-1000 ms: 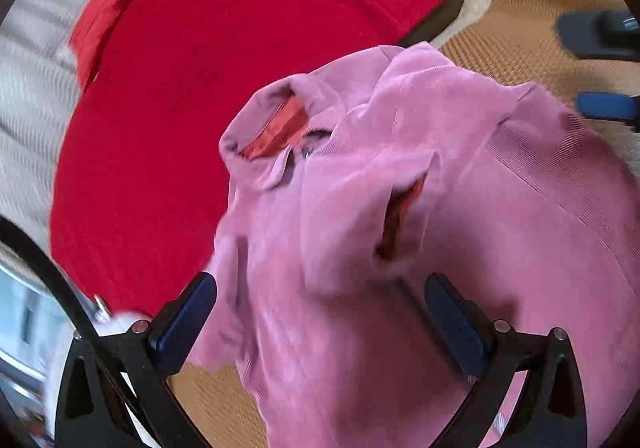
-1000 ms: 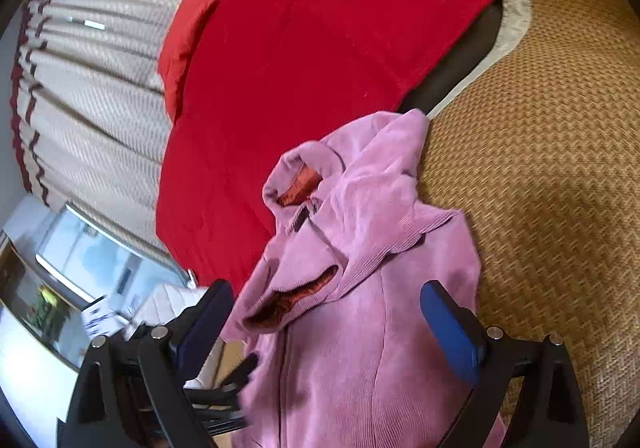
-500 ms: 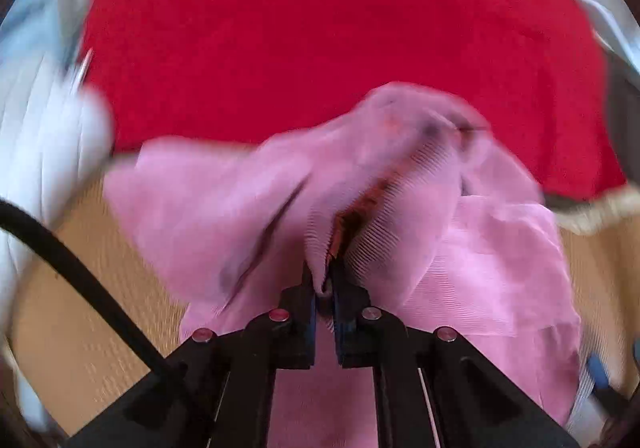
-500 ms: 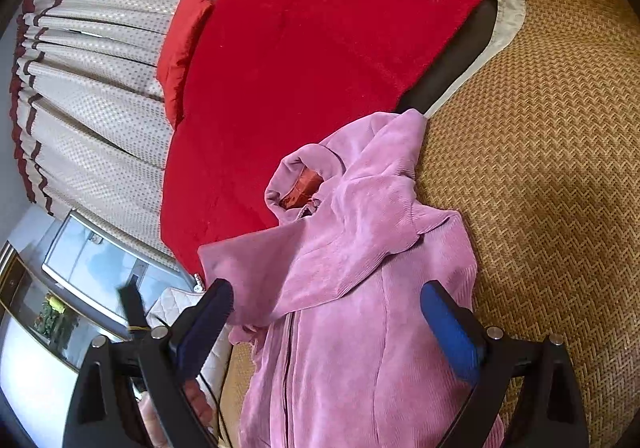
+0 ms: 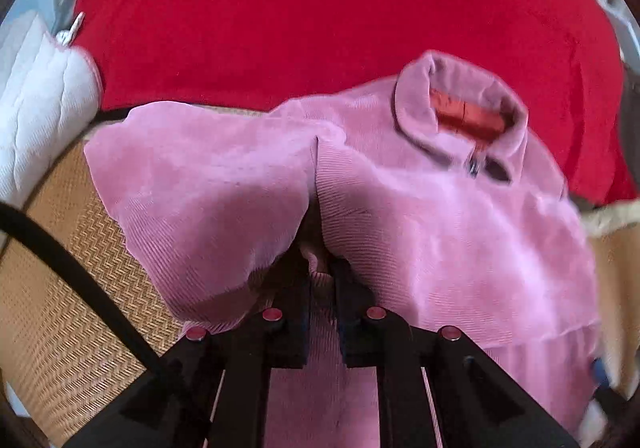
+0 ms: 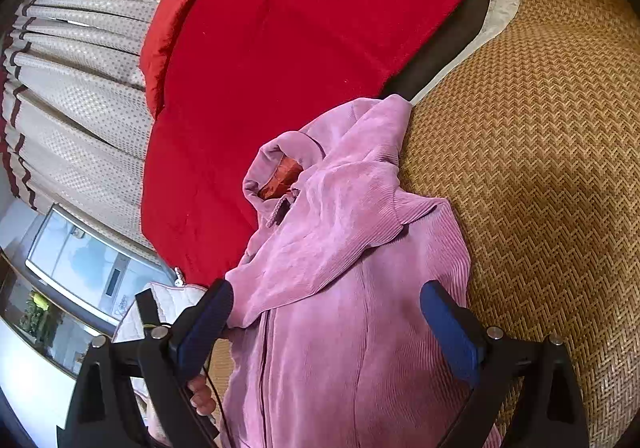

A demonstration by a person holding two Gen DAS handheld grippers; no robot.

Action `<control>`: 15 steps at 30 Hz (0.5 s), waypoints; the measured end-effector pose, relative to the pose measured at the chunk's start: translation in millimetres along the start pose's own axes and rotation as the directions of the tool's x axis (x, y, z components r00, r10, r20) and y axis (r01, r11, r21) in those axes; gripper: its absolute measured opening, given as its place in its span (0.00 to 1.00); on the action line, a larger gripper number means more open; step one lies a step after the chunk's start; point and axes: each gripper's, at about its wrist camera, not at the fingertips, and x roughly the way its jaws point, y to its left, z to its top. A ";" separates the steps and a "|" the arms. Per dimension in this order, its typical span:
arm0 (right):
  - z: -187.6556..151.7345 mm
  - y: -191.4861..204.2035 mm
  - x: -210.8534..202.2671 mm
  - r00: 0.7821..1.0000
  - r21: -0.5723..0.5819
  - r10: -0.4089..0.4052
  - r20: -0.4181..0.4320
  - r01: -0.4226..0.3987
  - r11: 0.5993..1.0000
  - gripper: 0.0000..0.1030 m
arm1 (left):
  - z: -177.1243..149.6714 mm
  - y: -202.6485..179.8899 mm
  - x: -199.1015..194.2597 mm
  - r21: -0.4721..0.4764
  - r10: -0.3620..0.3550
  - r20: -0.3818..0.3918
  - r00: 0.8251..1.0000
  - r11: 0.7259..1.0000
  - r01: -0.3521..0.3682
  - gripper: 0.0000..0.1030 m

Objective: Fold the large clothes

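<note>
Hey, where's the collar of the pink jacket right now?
In the left wrist view the collar sits upper right on the pink jacket, its orange lining showing, right against the red blanket.

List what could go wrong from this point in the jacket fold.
1. The left tool pinches only a small ridge of the pink corduroy jacket and its jaws are opening, so the fabric could slip out.
2. The right tool stands open, leaving the body unpinned; pulling may drag the jacket across the woven mat.
</note>
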 end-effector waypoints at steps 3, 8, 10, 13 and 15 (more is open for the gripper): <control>2.6 1.1 3.8 1.000 0.003 -0.003 -0.008 0.003 1.000 0.94 | -5.3 7.2 18.5 0.018 0.076 -0.019 0.997 0.997 -0.076 0.11; 5.8 -0.7 1.4 1.000 -0.002 -0.011 -0.005 0.011 1.000 0.94 | -3.8 29.0 22.8 -0.065 0.110 -0.048 0.993 0.991 -0.113 0.04; 8.4 -3.9 -2.9 1.000 0.006 -0.014 0.016 0.014 1.000 0.94 | -7.2 29.4 15.3 -0.048 0.109 -0.036 0.993 0.993 -0.111 0.04; 12.6 -5.6 -13.4 0.999 0.017 -0.016 0.050 0.015 1.000 0.94 | -14.7 24.2 -8.0 -0.016 0.081 0.013 0.997 0.997 -0.081 0.04; 19.8 -9.8 -20.3 0.998 0.046 -0.001 0.065 -0.002 0.999 0.94 | -15.2 15.9 -29.7 0.029 0.096 0.088 0.991 0.995 -0.099 0.18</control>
